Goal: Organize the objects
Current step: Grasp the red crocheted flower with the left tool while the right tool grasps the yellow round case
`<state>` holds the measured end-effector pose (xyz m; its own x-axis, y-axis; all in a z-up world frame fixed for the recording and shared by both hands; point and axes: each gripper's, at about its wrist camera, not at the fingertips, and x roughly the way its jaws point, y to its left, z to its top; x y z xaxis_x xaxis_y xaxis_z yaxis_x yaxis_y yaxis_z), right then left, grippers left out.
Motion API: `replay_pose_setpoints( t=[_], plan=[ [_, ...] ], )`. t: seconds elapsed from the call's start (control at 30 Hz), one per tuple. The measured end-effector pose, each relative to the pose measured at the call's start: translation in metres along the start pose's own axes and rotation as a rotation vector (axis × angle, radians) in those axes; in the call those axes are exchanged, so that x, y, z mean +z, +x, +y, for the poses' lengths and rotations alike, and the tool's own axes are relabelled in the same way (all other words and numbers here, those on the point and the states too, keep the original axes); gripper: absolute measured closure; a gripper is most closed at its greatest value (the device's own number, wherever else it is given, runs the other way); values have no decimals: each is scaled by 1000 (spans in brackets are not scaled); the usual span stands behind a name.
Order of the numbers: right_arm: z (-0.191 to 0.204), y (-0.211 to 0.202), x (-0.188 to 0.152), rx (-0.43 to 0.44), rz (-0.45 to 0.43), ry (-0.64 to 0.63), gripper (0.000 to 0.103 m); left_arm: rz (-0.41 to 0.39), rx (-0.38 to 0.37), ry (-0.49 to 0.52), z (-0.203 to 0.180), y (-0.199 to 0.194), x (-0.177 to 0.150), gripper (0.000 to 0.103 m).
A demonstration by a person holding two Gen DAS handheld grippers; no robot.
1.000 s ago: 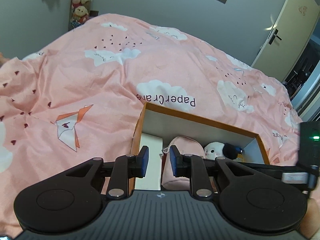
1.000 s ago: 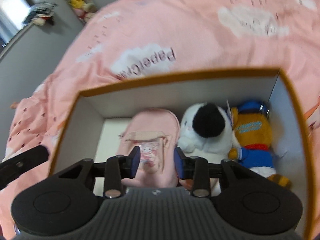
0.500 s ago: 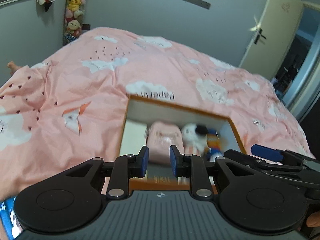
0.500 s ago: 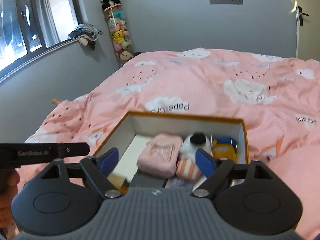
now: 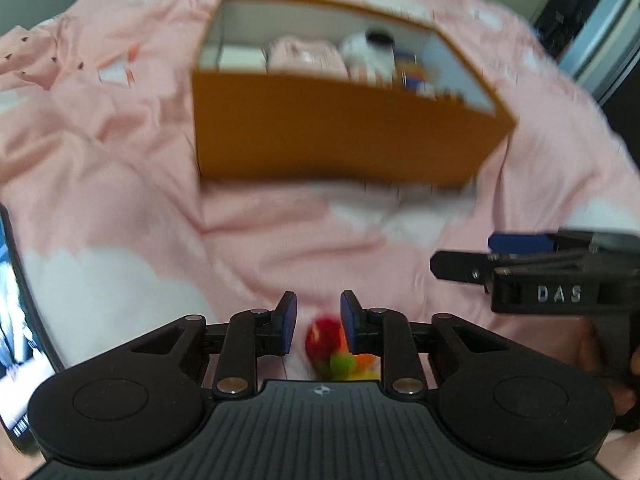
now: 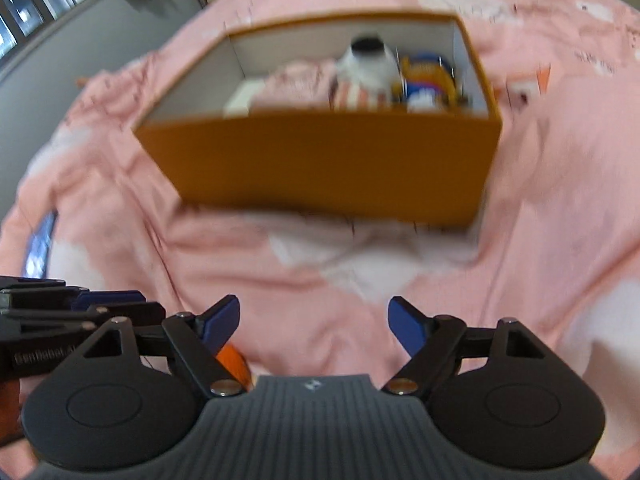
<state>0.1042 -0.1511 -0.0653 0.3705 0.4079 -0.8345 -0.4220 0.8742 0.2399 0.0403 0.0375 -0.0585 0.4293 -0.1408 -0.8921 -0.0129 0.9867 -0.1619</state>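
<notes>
A: Step in hand?

B: Looked like a reach for the next stray piece. Found the left gripper [image 5: 318, 322] poised over a small red, green and orange toy [image 5: 324, 344] on the pink bedspread [image 5: 120, 160], on the near side of the orange box [image 5: 340, 132] and well apart from it. Already packed inside: a pink pouch [image 5: 304, 56], a white plush [image 5: 370, 50] and a blue and yellow toy [image 6: 428, 76].

A: Next move?

B: Probably called for sinking lower, straddling the toy squarely, pinching softly, then lifting it over the box's tall near wall into whatever room was left. Blurred badly, so judged loosely.

A: Tongs, left first?

B: Parted narrowly, having just been opening. Showed the toy in the gap, below the blue pads [image 5: 289, 320], pressed by neither as far as could be told.

A: And the right gripper [image 6: 314, 320]?

B: Spread wide, though just eased inward a touch. Held nothing, touched nothing, with only bedspread between. Glimpsed something orange [image 6: 232, 360] under its left finger, too hidden to name.
</notes>
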Motion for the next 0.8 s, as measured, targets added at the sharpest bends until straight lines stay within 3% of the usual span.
replay_pose_setpoints(
  t=[0.07, 0.17, 0.53, 0.8],
  plan=[
    [-2, 6, -7, 2, 35, 12, 25, 29, 52, 48, -9, 8, -5, 59],
    [-7, 10, -12, 10, 64, 39, 25, 47, 115, 120, -20, 17, -8, 54],
    [-19, 17, -18, 9, 129, 120, 21, 92, 65, 149, -25, 42, -13, 48],
    [-11, 17, -21, -7, 133, 76, 21, 125, -27, 62, -9, 55, -13, 53]
  ],
)
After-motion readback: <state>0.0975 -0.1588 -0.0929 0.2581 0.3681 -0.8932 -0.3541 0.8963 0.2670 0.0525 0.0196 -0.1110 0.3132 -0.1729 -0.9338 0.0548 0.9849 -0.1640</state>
